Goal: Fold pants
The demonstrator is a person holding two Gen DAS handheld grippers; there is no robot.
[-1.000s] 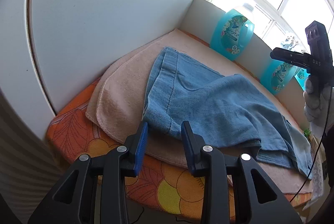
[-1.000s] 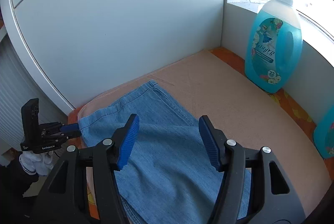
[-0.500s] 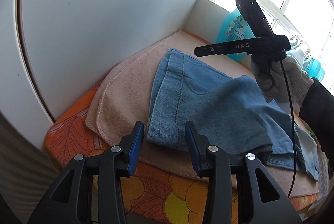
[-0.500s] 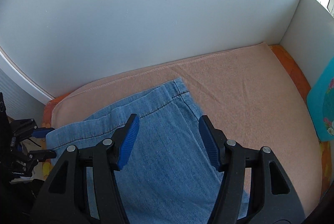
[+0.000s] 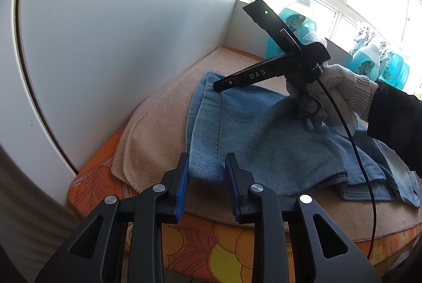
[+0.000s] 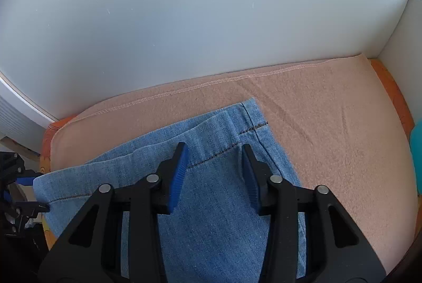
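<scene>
Left wrist view is showing one peach fleece blanket (image 5: 158, 119) covering the orange floral cushion (image 5: 216, 240), one pair of faded blue denim pants (image 5: 258, 140) lying folded over near its left edge, four teal detergent bottles (image 5: 366, 63), and two black grippers: left gripper (image 5: 206, 177) spread at the hem, right gripper (image 6: 215, 172) spread above the denim.

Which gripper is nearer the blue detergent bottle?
Right. The right gripper hovers over the jeans near the detergent bottle; the left gripper sits at their near corner.
</scene>
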